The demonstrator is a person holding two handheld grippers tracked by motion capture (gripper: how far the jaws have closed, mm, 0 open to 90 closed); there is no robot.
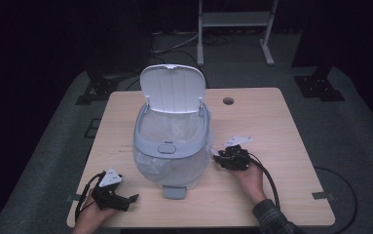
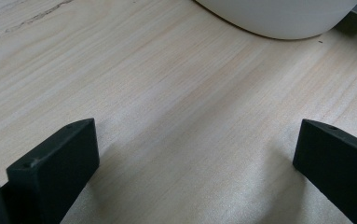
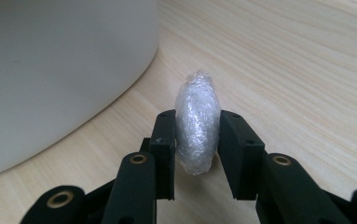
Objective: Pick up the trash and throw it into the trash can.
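Observation:
A white pedal bin [image 1: 172, 141] stands mid-table with its lid [image 1: 173, 87] raised and a clear bag lining it. My right gripper [image 1: 219, 157] rests just right of the bin, low over the wood. In the right gripper view it [image 3: 197, 135] is shut on a crumpled ball of clear plastic wrap [image 3: 197, 121], which bulges above and below the pads, with the bin wall [image 3: 50, 70] close on the left. My left gripper [image 1: 128, 201] lies near the front left corner. Its jaws [image 2: 197, 149] stand open over bare wood, the bin base [image 2: 278, 16] ahead.
The bin's grey pedal [image 1: 173, 191] sticks out toward the front edge. The wooden table [image 1: 262, 122] has a cable hole [image 1: 228, 101] at the back right. A white frame [image 1: 235, 29] stands on the dark floor beyond.

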